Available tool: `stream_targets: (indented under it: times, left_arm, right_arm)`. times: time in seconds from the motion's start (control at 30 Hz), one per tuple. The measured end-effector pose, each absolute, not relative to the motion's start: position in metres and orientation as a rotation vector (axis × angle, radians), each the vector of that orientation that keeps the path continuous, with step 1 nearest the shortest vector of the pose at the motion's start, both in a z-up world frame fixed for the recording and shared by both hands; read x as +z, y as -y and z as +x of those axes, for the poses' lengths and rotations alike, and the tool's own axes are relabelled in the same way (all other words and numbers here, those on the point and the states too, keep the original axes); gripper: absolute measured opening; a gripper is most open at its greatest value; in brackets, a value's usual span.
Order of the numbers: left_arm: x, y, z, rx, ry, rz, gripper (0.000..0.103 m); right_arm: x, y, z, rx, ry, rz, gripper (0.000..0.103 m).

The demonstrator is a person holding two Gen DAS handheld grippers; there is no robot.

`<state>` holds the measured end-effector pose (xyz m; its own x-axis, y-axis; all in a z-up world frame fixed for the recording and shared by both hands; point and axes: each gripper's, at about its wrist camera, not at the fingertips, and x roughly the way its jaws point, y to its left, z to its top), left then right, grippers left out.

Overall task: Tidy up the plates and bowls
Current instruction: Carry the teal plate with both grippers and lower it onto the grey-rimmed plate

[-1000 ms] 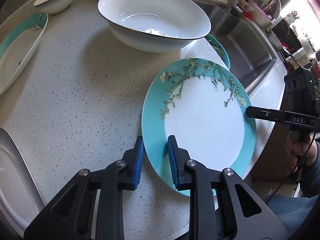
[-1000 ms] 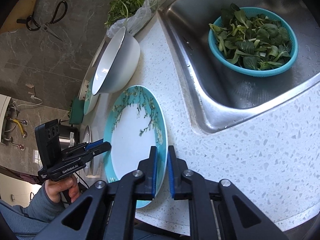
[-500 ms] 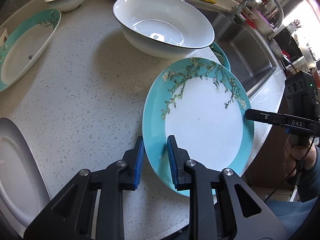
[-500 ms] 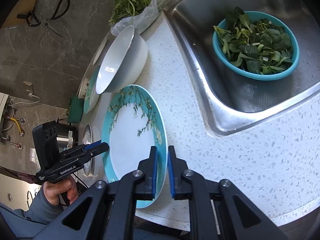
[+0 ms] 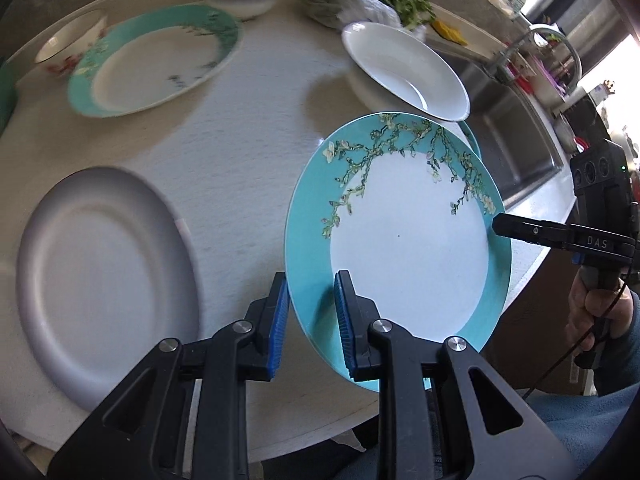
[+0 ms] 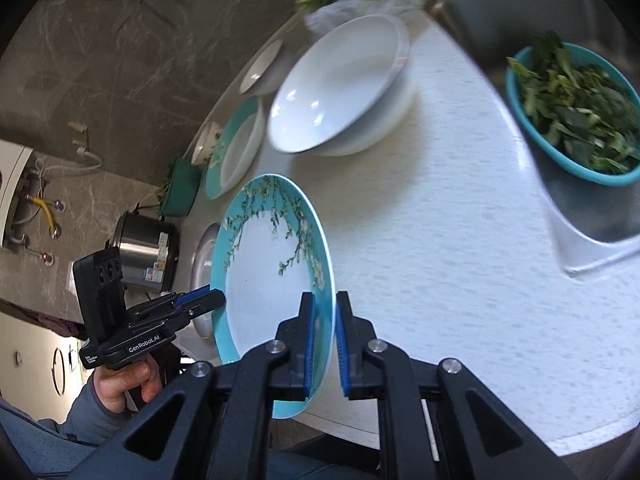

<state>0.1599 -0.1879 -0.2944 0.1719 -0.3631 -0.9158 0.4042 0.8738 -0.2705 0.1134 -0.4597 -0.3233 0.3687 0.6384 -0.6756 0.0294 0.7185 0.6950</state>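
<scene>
The blossom plate point(image 5: 404, 240) fills the centre right of the left wrist view, tilted, its near rim off the counter point(image 5: 248, 184). The left gripper point(image 5: 310, 312) straddles that rim at bottom centre: one blue pad lies on the plate's face, the other sits behind the rim. Whether both pads press I cannot tell. The right gripper point(image 5: 500, 229) comes in from the right edge, jaws together on the opposite rim, a hand point(image 5: 588, 312) below it.

In the right wrist view the right gripper point(image 6: 322, 340) clamps the plate point(image 6: 268, 280) edge-on at bottom centre; the left gripper point(image 6: 208, 300) meets the plate's rim at lower left.

Above the plate in the left view sits a white bowl point(image 5: 404, 72). A second teal plate point(image 5: 156, 60) lies upper left, a grey plate point(image 5: 100, 280) lower left. Two small bowls sit along the top, blurred.
</scene>
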Motion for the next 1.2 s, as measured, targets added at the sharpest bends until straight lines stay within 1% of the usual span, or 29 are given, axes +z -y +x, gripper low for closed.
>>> stream_targets:
  times: [0.3, 0.4, 0.6, 0.97, 1.1, 1.2]
  left_arm:
    - [-0.277, 0.063, 0.16, -0.392, -1.24, -0.038, 0.02]
    - [-0.281, 0.017, 0.16, -0.342, -1.24, -0.051, 0.02]
    - [-0.295, -0.048, 0.169, -0.291, -1.247, -0.073, 0.021]
    - [-0.326, -0.091, 0.192, -0.287, -1.266, -0.067, 0.021]
    - [-0.326, -0.092, 0.192, -0.294, -1.256, -0.032, 0.022]
    - [-0.326, -0.083, 0.19, -0.284, -1.246, 0.046, 0.023]
  right_arm:
    - [-0.321, 0.352, 0.145, 0.565, -1.179, 0.608, 0.013]
    - [-0.323, 0.315, 0.157, 0.606, -1.191, 0.582, 0.013]
    - [-0.335, 0.263, 0.175, 0.637, -1.222, 0.545, 0.013]
    - [-0.357, 0.219, 0.187, 0.589, -1.272, 0.49, 0.013]
    - [-0.355, 0.214, 0.185, 0.553, -1.267, 0.465, 0.013]
    - [-0.35, 0.208, 0.182, 0.52, -1.257, 0.416, 0.013]
